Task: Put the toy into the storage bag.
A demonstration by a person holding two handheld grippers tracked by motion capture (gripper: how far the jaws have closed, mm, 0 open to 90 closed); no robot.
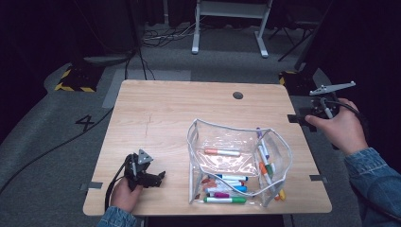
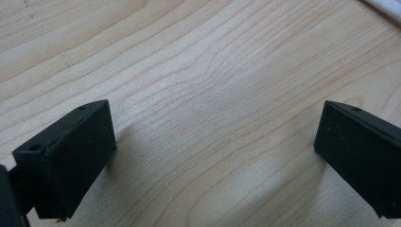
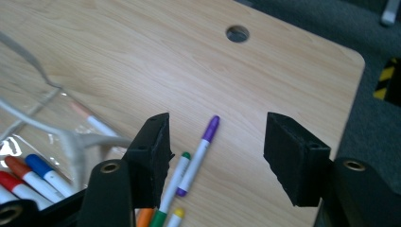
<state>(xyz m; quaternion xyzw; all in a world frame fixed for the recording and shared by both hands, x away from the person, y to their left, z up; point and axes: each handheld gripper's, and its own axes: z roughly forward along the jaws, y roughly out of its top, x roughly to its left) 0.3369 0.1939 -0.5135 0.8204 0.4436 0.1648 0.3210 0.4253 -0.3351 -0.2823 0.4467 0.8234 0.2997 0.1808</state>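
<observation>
Our right gripper (image 3: 215,158) hovers off the table's (image 1: 165,113) right edge with its jaws apart and nothing between the pads. Below and ahead of the jaws, the purple marker (image 3: 199,153) lies on the wood beside a green-capped marker (image 3: 174,182), just outside the clear pouch (image 1: 236,163). Our left gripper (image 2: 215,161) rests wide open and empty over bare wood near the front left corner.

Table (image 1: 165,118): pale wood grain, dark round hole far right.
Pouch (image 1: 236,142): clear plastic, white edging.
Markers (image 1: 227,189): white barrels; orange, blue, red, green, magenta caps.
Purple marker (image 3: 201,151): white barrel, purple cap.
Left gripper (image 2: 215,151): black.
Right gripper (image 3: 217,151): black.
Sleeve (image 1: 373,175): blue denim.
</observation>
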